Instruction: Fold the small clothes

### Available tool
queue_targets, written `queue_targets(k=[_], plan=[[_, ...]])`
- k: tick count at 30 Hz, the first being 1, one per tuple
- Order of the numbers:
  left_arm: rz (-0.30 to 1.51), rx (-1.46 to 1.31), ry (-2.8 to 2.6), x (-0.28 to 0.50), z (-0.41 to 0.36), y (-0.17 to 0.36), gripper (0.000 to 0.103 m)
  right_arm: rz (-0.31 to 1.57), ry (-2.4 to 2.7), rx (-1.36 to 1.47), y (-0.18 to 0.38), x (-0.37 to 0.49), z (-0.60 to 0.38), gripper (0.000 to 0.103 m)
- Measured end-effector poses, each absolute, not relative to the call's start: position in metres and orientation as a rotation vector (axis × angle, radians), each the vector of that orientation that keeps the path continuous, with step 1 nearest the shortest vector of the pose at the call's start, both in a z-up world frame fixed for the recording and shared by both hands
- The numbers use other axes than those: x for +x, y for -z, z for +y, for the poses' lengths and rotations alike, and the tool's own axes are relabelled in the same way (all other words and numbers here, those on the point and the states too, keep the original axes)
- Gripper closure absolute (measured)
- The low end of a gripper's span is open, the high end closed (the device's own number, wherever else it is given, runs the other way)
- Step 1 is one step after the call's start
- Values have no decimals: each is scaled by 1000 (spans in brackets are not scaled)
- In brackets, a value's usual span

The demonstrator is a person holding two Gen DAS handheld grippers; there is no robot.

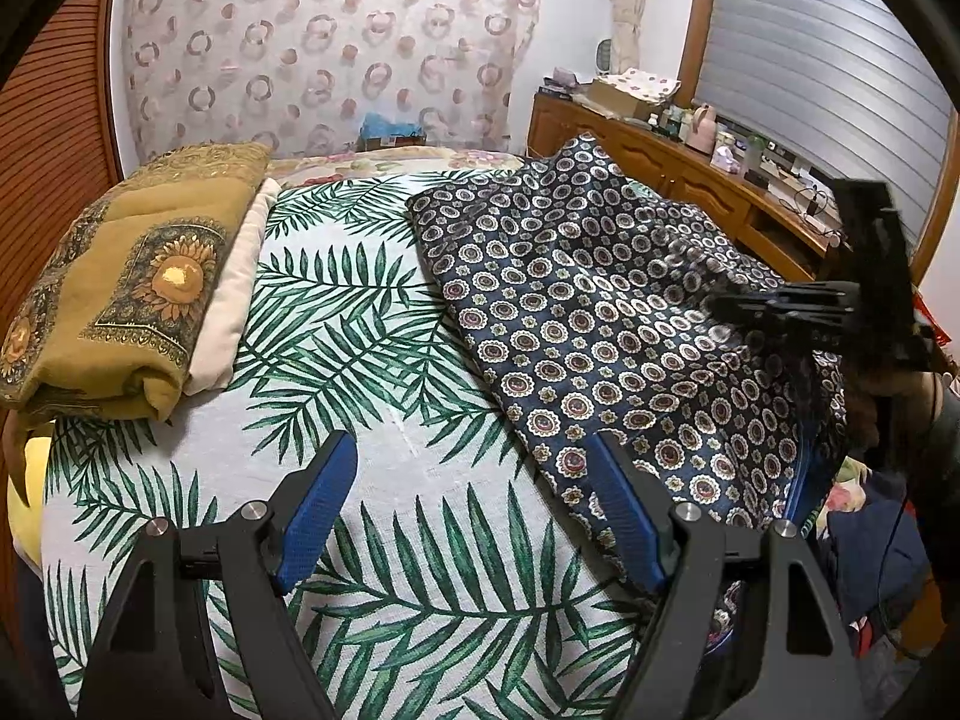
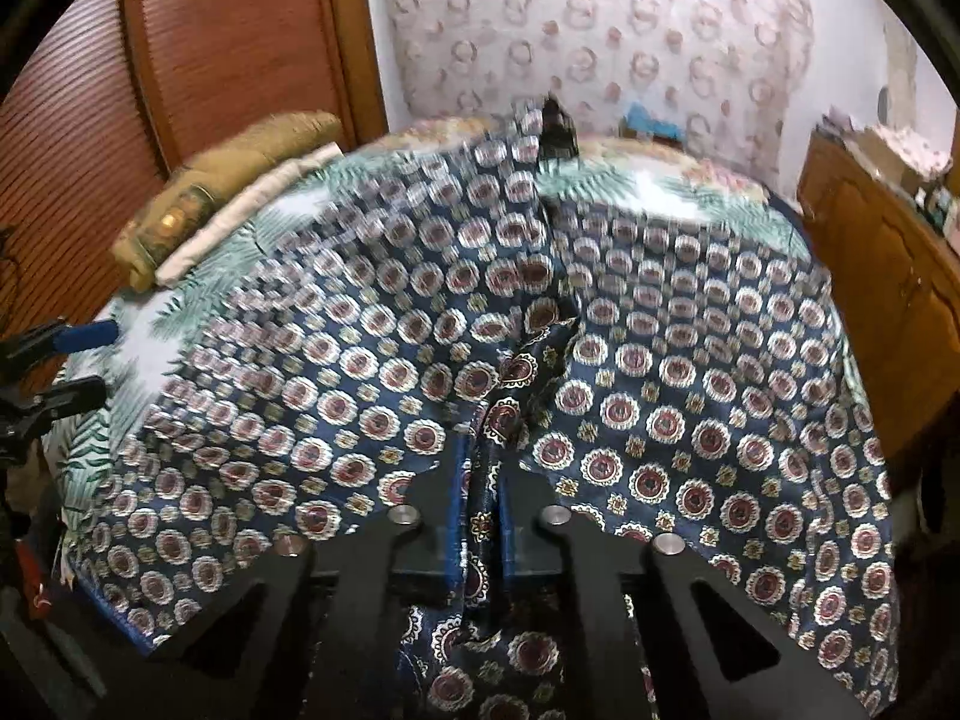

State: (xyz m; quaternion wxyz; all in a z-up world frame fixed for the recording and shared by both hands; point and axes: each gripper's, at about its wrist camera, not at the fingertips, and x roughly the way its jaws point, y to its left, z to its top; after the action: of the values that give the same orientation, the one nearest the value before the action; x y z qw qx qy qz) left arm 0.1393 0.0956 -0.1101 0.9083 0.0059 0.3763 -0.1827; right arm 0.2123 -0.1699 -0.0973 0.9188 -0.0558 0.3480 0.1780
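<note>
On the bed's (image 1: 420, 540) right side, left view: your left gripper (image 1: 474, 510) hangs open and empty, beside the garment (image 1: 570, 312). Right view: your right gripper (image 2: 483, 516) is clamped on a fabric ridge, probably to lift it for a fold.

A dark blue garment (image 1: 576, 312) patterned with white-ringed medallions lies spread and rumpled on the right side of the leaf-print bedsheet (image 1: 372, 396), one edge lifted.
</note>
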Motion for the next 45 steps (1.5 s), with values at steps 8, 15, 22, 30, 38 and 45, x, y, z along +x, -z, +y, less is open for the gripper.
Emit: queue_targets(k=[8, 15, 22, 30, 38, 45], plan=[[772, 20, 391, 137, 90, 109, 24, 608, -348, -54, 63, 157, -215, 98], [771, 36, 405, 136, 79, 106, 24, 590, -227, 13, 61, 112, -280, 98], [767, 62, 432, 140, 59, 102, 24, 576, -128, 75, 60, 81, -332, 98], [758, 87, 464, 143, 33, 101, 24, 614, -61, 16, 57, 110, -336, 98], [765, 92, 480, 141, 19, 104, 24, 659, -34, 38, 61, 141, -320, 98], [767, 104, 505, 138, 6, 105, 24, 667, -16, 24, 57, 120, -320, 88]])
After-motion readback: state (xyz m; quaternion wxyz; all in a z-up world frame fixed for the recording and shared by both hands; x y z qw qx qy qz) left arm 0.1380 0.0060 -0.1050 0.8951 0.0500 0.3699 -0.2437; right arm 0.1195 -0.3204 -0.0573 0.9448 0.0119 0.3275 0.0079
